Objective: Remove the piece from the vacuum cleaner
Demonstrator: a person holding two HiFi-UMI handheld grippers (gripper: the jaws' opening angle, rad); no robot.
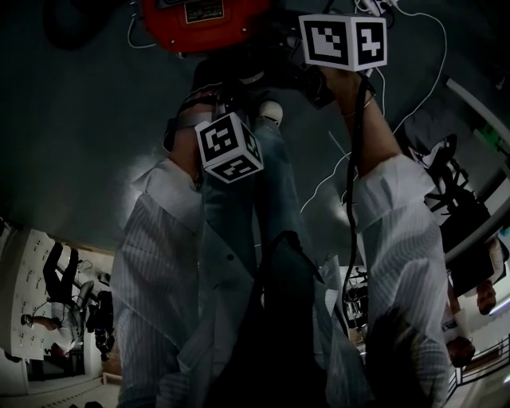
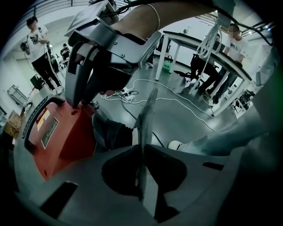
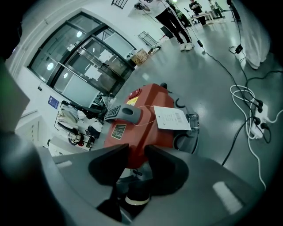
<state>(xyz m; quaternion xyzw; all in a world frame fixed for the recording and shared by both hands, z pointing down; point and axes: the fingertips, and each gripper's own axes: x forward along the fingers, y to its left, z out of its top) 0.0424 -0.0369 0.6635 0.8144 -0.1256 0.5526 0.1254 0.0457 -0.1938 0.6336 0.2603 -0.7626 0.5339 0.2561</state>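
Note:
The red vacuum cleaner (image 3: 146, 132) stands on the grey floor, with a grey handle (image 3: 126, 113) and a white tag (image 3: 172, 118) on top. It also shows at the top of the head view as the vacuum cleaner (image 1: 207, 20). My left gripper (image 2: 142, 150) is shut on a thin grey flat piece (image 2: 148, 112) that stands edge-on between its jaws, to the right of the vacuum cleaner (image 2: 57, 132). My right gripper (image 3: 137, 165) is open just above the red body, nothing between its fingers. From the left gripper view, the right gripper (image 2: 88, 99) hovers over the vacuum's top.
White cables and a power strip (image 3: 256, 128) lie on the floor to the right. My dark shoe (image 2: 110, 132) stands beside the vacuum. Tables (image 2: 208, 48) and standing people (image 2: 40, 48) are farther off. Glass doors (image 3: 84, 66) rise behind the vacuum.

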